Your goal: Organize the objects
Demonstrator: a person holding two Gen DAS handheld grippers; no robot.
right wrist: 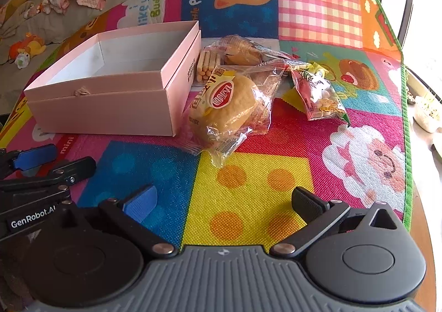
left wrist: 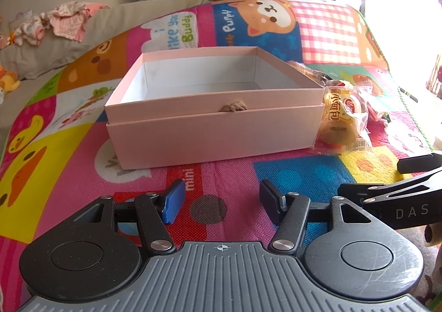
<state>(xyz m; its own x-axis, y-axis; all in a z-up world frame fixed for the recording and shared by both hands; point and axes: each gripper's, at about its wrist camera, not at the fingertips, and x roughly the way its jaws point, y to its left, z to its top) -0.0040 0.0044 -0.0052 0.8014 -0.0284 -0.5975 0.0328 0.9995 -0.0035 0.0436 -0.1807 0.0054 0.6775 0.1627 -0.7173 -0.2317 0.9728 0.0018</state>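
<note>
An open pink box (left wrist: 212, 129) with a white, empty inside sits on its lid on the colourful play mat; it also shows in the right wrist view (right wrist: 110, 107). Right of it lie several snack packets: a wrapped yellow bun (right wrist: 229, 107) (left wrist: 342, 118), a pack of biscuit sticks (right wrist: 207, 64), another wrapped pastry (right wrist: 243, 49) and a candy bag (right wrist: 317, 96). My left gripper (left wrist: 221, 201) is open and empty, in front of the box. My right gripper (right wrist: 223, 204) is open and empty, just short of the bun.
The mat (right wrist: 317, 10) covers a table whose right edge (right wrist: 425, 229) is close to my right gripper. A grey sofa with clothes (left wrist: 69, 19) and soft toys (right wrist: 26, 49) lies to the left behind. The left gripper shows in the right wrist view (right wrist: 41, 162).
</note>
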